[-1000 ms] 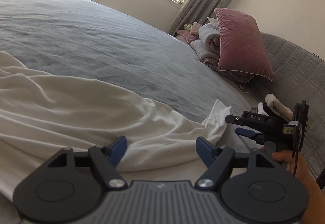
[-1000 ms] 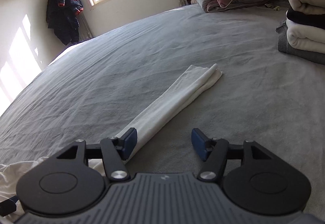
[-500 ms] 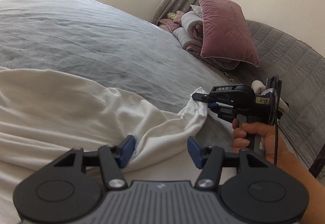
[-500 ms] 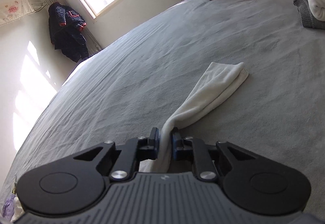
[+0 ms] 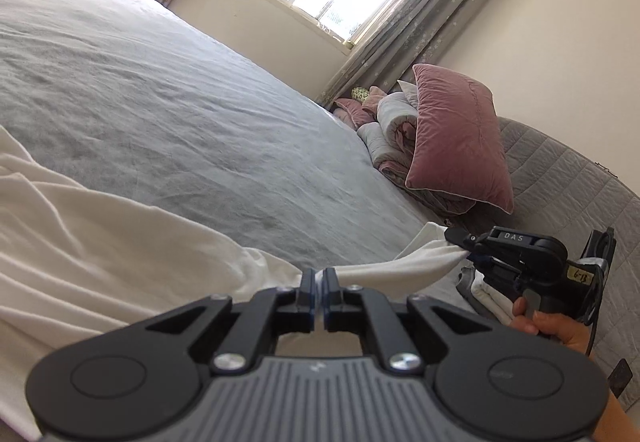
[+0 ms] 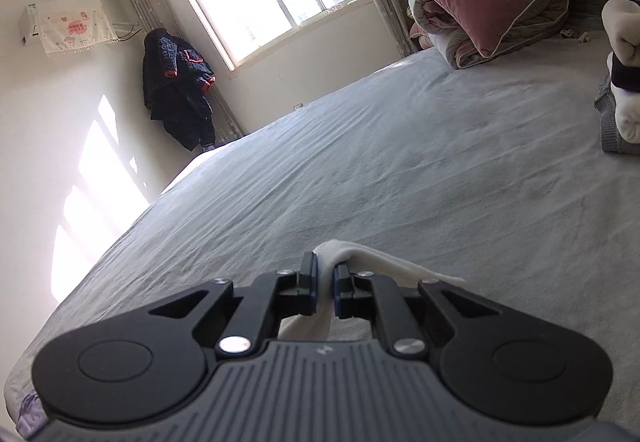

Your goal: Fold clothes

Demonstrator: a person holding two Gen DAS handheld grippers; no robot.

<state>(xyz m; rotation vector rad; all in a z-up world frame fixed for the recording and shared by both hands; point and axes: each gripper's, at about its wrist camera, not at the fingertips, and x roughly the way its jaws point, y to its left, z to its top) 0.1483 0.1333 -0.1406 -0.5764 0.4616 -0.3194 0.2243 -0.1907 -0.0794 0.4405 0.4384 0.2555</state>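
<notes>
The bed (image 5: 168,113), spread with a grey cover, carries everything: a pink pillow (image 5: 456,137) on rolled bedding at its head end, a stack of folded clothes (image 6: 624,81) near its right edge, and the white garment (image 5: 92,242) lying rumpled along its near edge. A strip of that garment, probably a sleeve, runs taut from the left tool (image 5: 319,296) across to the right tool (image 5: 466,248). The left tool's jaws have just been closing and now pinch the white cloth at the near edge. The right tool is clamped on the strip's far end, the fabric bunched between its pads in its own view (image 6: 325,288).

Both grips look shallow, holding little cloth. If the person pulls the two tools further apart, the cloth may slide out of one, most likely the left, and drop back in a heap. Lifting unevenly could also twist the strip and spoil the fold line.
</notes>
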